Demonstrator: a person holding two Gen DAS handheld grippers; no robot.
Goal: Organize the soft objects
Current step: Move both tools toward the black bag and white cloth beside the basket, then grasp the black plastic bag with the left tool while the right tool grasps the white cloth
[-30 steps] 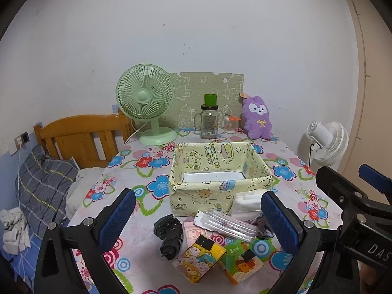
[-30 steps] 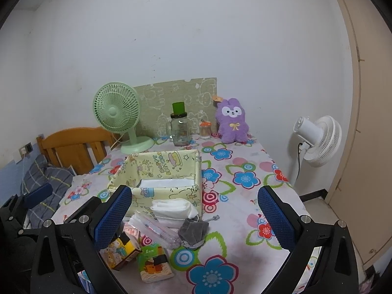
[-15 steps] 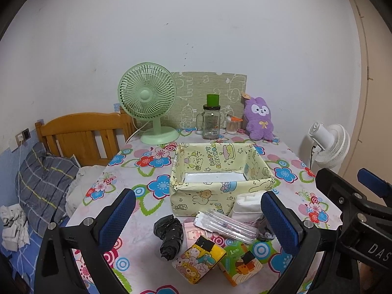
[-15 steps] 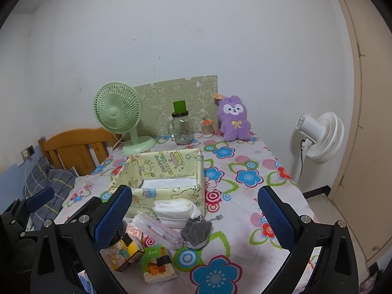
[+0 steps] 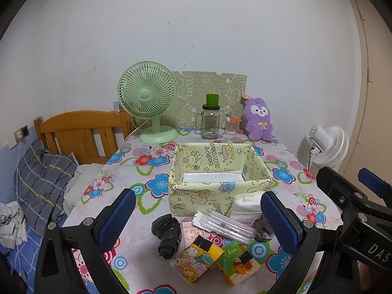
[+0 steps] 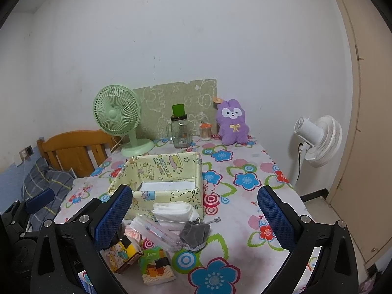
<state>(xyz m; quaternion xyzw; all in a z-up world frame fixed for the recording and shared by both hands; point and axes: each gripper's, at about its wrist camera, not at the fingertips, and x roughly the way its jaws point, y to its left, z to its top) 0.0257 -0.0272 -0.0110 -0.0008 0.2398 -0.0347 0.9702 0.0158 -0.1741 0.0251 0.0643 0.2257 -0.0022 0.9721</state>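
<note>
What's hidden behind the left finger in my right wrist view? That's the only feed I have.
Observer: A crumpled black plastic bundle, lying on the tablecloth beside the cartoon tissue pack.
Operator: Touching the bin?
Observer: No. It lies apart from the yellow fabric bin, in front of its near corner.
Operator: Left gripper state?
Observer: Left gripper is open and holds nothing.
</note>
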